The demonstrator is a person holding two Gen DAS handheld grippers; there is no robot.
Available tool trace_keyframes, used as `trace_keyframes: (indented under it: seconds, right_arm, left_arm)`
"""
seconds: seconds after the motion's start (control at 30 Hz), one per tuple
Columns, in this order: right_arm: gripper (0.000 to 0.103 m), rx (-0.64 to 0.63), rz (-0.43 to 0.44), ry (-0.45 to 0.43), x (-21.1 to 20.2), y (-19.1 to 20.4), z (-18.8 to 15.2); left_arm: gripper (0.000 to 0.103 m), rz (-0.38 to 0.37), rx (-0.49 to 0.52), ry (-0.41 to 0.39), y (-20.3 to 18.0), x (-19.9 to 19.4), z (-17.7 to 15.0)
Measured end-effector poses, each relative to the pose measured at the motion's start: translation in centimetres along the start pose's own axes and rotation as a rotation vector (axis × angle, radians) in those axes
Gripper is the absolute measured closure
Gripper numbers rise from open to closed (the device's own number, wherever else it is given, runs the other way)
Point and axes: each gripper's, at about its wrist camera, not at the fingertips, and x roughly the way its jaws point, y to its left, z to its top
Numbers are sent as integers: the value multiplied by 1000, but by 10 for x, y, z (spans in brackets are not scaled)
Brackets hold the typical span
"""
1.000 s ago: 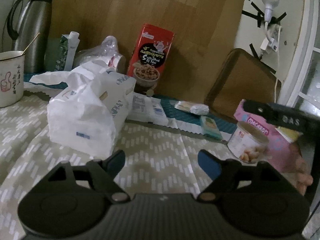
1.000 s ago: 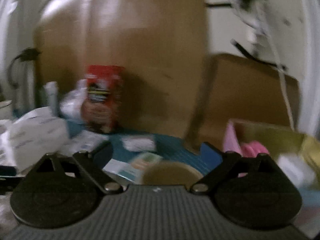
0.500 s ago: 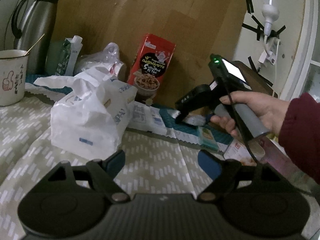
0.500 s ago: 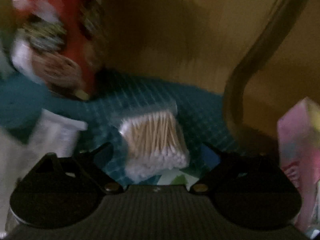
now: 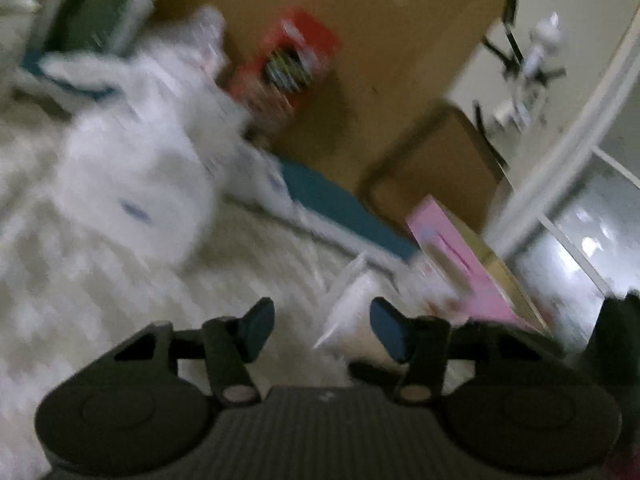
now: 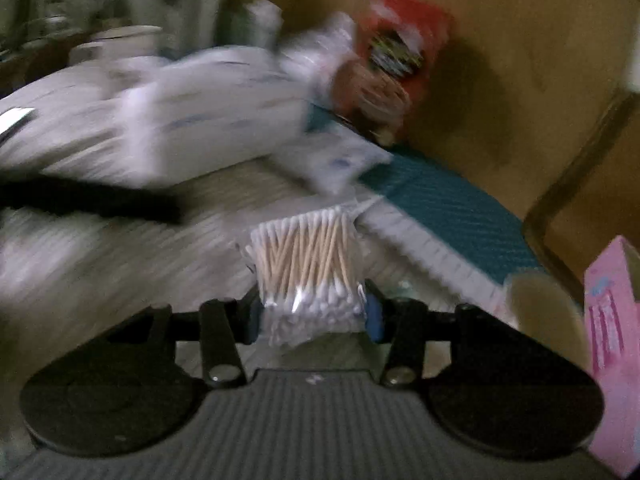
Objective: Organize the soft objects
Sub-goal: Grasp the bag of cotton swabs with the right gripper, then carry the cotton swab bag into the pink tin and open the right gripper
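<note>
Right wrist view: the right gripper [image 6: 312, 316] has its jaws pinched on the bag of cotton swabs [image 6: 308, 264], about half closed, gripping only the bag's near end while the rest sticks out over the counter [image 6: 120, 264]. That thin plastic is slippery, so I reckon the bag could slide out or swing loose on a fast move (everything's motion-blurred right now). It might also clip the tissue pack [image 6: 208, 116] or the pink box [image 6: 612, 320] on the way.

The left gripper [image 5: 322, 328] sits partly open with nothing pressed between its jaws; a white plastic packet [image 5: 352, 304] lies just ahead, looks untouched.

Versus half a second ago: the swabs lay on the teal mat between wide jaws, now both sets of jaws have just been closing, and the right one has the bag.
</note>
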Motion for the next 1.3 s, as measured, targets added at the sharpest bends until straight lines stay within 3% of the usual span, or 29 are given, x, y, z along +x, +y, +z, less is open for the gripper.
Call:
trace_keyframes:
  seconds: [0.1, 0.17, 0.27, 0.37, 0.5, 0.6, 0.7, 0.8, 0.97, 1.1, 1.17, 1.23, 1.3]
  right_arm:
    - [52, 147, 56, -46, -32, 1, -30]
    - [52, 226, 51, -90, -48, 8, -49]
    - [48, 228, 71, -125, -67, 20, -61]
    - [40, 248, 54, -110, -72, 7, -66]
    - [38, 299, 34, -110, -80, -14, -82]
    - [29, 305, -18, -128, -95, -20, -103]
    - [47, 344, -43, -167, -110, -32, -125]
    - [53, 407, -108, -185, -121, -49, -138]
    - [54, 450, -259, -305, -149, -89, -147]
    - [54, 486, -360, -385, -150, -138, -137]
    - [53, 509, -397, -401, -144, -157, -132]
    - [51, 514, -444, -413, -130, -177, -124]
    - [38, 523, -485, -402, -111, -195, -119]
  left_arm:
    - [49, -92, -32, 99, -13, 6, -13]
    - [50, -97, -42, 148, -25, 14, -21]
    - [66, -74, -2, 173, -41, 24, -28]
    - [67, -77, 13, 198, -57, 34, -33]
    - [67, -87, 43, 248, -79, 52, -43]
    - [67, -111, 70, 300, -101, 73, -47]
    - [67, -121, 133, 332, -130, 95, -52]
    - [67, -174, 180, 360, -164, 117, -46]
    - [67, -237, 357, 289, -236, 149, -17]
    - [66, -219, 393, 223, -272, 188, 5]
    - [56, -169, 392, 174, -280, 206, 12]
    - [45, -74, 403, 131, -283, 221, 12]
    - [43, 11, 438, 110, -284, 231, 7]
